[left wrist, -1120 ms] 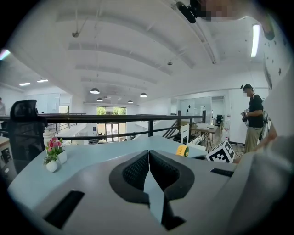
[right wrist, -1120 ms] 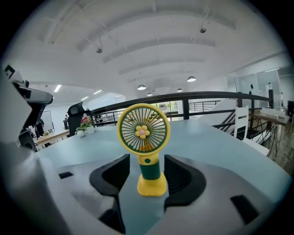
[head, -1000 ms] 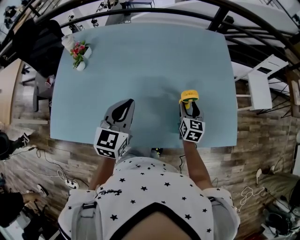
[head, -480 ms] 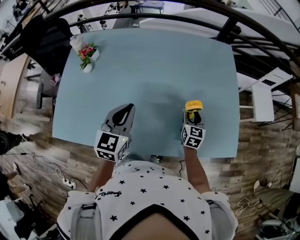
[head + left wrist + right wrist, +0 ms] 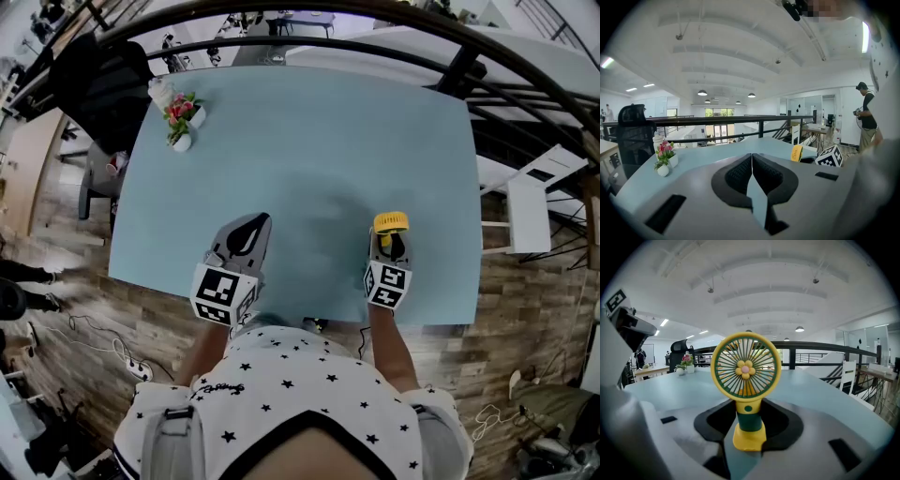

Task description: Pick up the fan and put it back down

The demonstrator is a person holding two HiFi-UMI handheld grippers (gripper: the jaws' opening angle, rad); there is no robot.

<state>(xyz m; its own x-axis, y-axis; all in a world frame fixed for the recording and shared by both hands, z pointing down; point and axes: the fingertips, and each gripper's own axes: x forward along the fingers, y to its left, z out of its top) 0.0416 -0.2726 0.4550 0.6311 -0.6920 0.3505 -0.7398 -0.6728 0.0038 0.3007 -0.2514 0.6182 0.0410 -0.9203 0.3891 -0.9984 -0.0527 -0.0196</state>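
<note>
A small yellow and green fan [image 5: 391, 222] stands upright near the front right of the pale blue table [image 5: 309, 131]. My right gripper [image 5: 390, 239] reaches around it from the near side. In the right gripper view the fan [image 5: 746, 380] fills the middle, and the right gripper [image 5: 747, 427] has just been closing. Its black pads [image 5: 780, 420] now meet the fan's yellow base on both sides. My left gripper [image 5: 246, 230] rests to the left, apart from the fan, shut on nothing. Its view shows the left gripper [image 5: 752, 161] with pads together and the fan [image 5: 797, 153] at the right.
Small white pots of pink flowers [image 5: 181, 117] stand at the table's far left corner. A black railing [image 5: 309, 42] runs behind the table. A white chair [image 5: 530, 202] is off the right edge and a black chair [image 5: 98, 80] at the far left.
The head view has drifted, so the table sits lower and further right in the picture. Fan and both grippers keep their places on the table.
</note>
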